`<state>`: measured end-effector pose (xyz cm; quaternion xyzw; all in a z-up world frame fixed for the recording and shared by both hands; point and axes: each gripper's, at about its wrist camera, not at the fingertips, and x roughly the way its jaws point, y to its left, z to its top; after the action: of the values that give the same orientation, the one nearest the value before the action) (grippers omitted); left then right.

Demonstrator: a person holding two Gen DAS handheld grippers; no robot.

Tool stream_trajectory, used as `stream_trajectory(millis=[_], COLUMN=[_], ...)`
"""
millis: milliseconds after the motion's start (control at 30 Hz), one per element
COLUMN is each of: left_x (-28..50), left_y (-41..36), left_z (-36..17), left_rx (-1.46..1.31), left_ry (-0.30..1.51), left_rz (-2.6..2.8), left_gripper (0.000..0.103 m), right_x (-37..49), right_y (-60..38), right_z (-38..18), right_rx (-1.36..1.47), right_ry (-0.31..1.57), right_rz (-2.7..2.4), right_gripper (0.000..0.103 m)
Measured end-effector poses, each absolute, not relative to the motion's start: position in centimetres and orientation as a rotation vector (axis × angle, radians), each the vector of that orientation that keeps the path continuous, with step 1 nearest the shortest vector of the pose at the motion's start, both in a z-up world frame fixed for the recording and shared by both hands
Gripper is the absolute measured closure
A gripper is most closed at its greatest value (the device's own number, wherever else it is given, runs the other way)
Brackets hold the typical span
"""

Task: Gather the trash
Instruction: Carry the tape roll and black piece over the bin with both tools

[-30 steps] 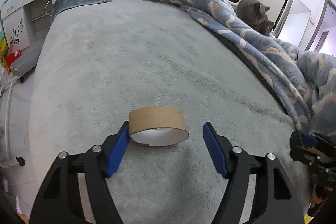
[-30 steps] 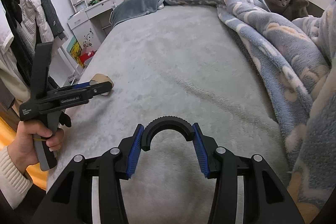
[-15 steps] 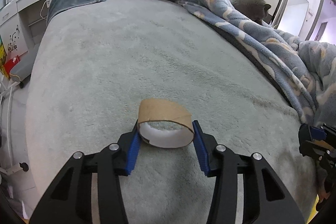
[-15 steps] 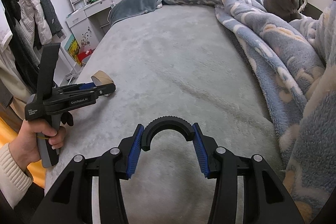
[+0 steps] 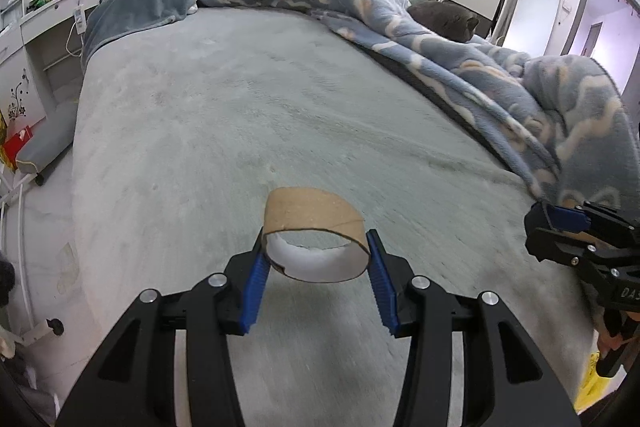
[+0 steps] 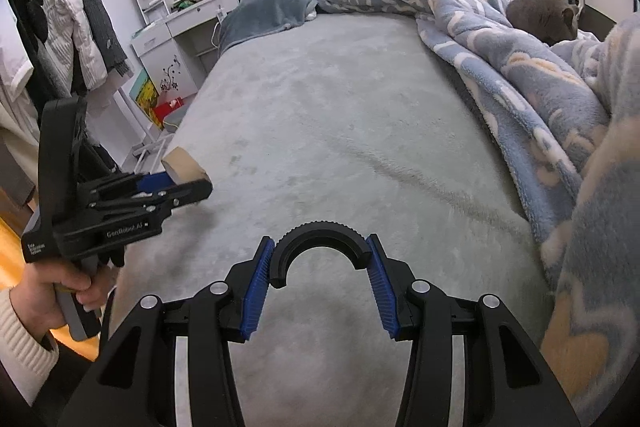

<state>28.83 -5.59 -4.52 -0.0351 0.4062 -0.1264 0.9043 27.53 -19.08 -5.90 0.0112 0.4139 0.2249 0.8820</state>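
My left gripper (image 5: 316,259) is shut on a brown cardboard tape core (image 5: 314,223), squeezed between the blue pads and held a little above the grey bed cover (image 5: 240,99). The core and the left gripper also show in the right wrist view (image 6: 182,163), at the bed's left edge. My right gripper (image 6: 320,267) is shut on a black half-ring with a ribbed rim (image 6: 320,239), held over the near part of the bed. The right gripper also shows at the right edge of the left wrist view (image 5: 576,239).
A rumpled blue patterned blanket (image 5: 460,39) covers the bed's right side, with a grey cat (image 6: 540,15) lying on it. A grey pillow (image 5: 140,7) lies by the headboard. A white dressing table (image 6: 188,23) and hanging clothes (image 6: 68,23) stand left of the bed.
My left gripper has closed on the cardboard core and lifted it off the bed cover. The right gripper kept its hold on the black half-ring. The cat turned its head away.
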Motion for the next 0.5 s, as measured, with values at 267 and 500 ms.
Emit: stream_trajectory(millis=[267, 500], left_x=[24.9, 21.3], left_y=[-5.0, -3.4], left_z=[-3.0, -2.2], left_rx=[-0.034, -0.052], left_ry=[0.826, 0.826], left_rz=[-0.269, -0.261], left_gripper=[0.054, 0.054], right_x=[24.6, 21.4], right_y=[-18.1, -16.4], right_z=[-5.3, -5.0], right_rx=[0.019, 0.036], right_ry=[0.865, 0.869], right_rz=[0.468, 0.482], right_gripper=[0.056, 0.056])
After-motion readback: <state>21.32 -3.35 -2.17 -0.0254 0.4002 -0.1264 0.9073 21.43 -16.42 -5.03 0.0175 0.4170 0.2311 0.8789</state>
